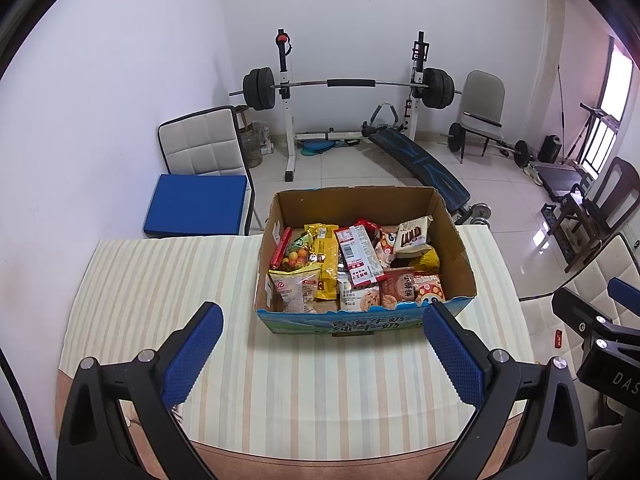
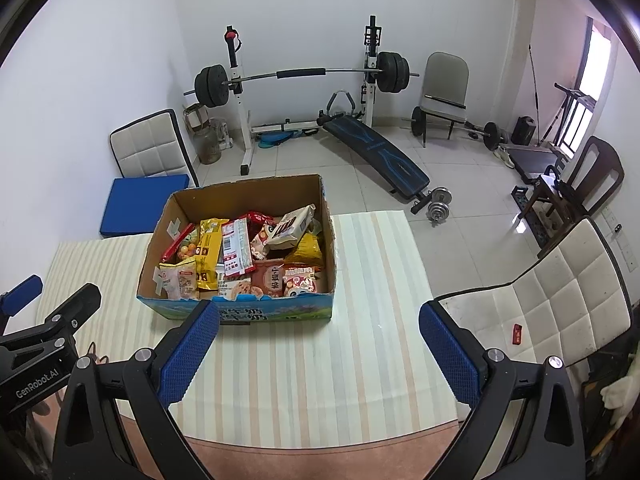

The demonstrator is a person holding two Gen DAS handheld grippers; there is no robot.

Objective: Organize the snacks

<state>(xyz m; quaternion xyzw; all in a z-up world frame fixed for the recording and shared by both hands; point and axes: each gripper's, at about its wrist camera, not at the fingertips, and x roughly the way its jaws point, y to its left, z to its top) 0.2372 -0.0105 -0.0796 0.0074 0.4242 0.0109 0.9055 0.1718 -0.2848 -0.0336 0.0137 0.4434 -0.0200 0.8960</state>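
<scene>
Hanging above the near end of the table, the left gripper (image 1: 320, 344) has its two blue bumpy pads (image 1: 192, 356) spread wide apart, with nothing between them. The right gripper (image 2: 320, 344) hangs beside it the same way, pads (image 2: 450, 352) far apart and holding nothing (each gripper can be seen at the edge of the other's view).

Under both lies a cloth with pale cream and peach stripes (image 1: 168, 280) that covers the table. On the cloth, just past the grippers, sits an open brown cardboard box with a blue printed front (image 1: 280, 208). It is full of snack packs piled on each other: a tall yellow bag (image 1: 326, 260), a clear bag of round colourful candies (image 1: 298, 256), a red and white flat pack (image 1: 358, 256), a white pack with dark brown sticks on it (image 1: 414, 234) leaning at the back, and a pack with a cookie picture (image 1: 360, 298) at the front.

Beyond the table, a white padded chair with a blue cushion (image 1: 200, 204) stands by the wall. Farther back there is a barbell on a white rack (image 1: 348, 84) and a black slanted bench (image 1: 420, 160). Another white padded chair (image 2: 552, 304) stands to the right, with a small red thing (image 2: 517, 334) on its seat.
</scene>
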